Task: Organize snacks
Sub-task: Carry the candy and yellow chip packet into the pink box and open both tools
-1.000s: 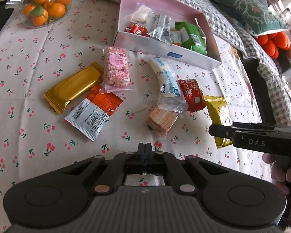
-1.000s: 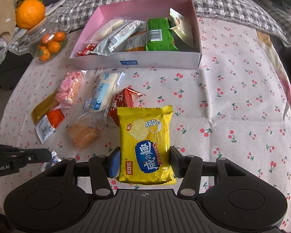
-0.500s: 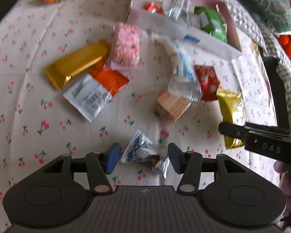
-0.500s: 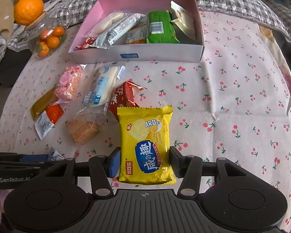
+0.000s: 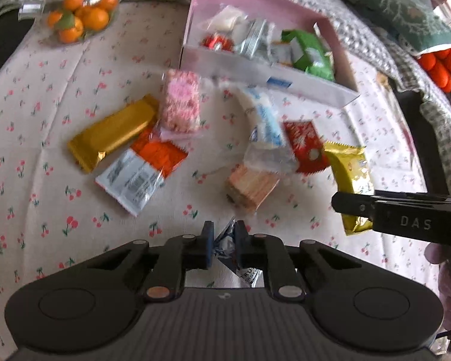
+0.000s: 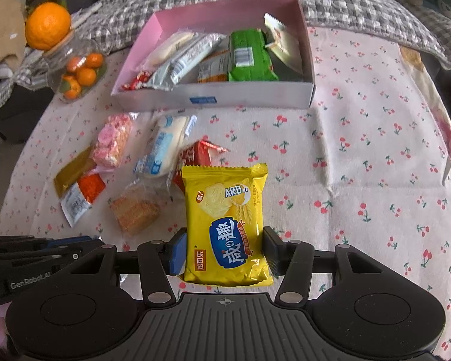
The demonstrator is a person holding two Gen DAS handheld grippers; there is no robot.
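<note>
Small candy: your left gripper (image 5: 223, 240) is pinched shut on a blue-and-white candy wrapper (image 5: 225, 242), which sits right between its fingers, low and central in the left wrist view.
Yellow cracker packet: the yellow cracker packet (image 6: 227, 224) lies flat on the tabletop (image 6: 360, 156), its lower half between the fingers of your right gripper (image 6: 224, 251).
Right gripper state: spread apart, one finger at each long edge of the packet; whether the pads touch it you cannot tell.
Neighbours: a red packet (image 6: 195, 158) is tucked just behind the yellow one, with a wafer pack (image 6: 135, 210) near its left side.
Loose snacks further left: a white-and-blue bar (image 5: 266, 123), a pink puffed bar (image 5: 180, 103), a gold bar (image 5: 114, 132) and an orange-and-white packet (image 5: 141, 171).
Box: the pink box (image 6: 225, 99) stands beyond them, already holding a green packet (image 6: 249, 55) and several others.
Far left: a clear container of small oranges (image 5: 79, 18).
</note>
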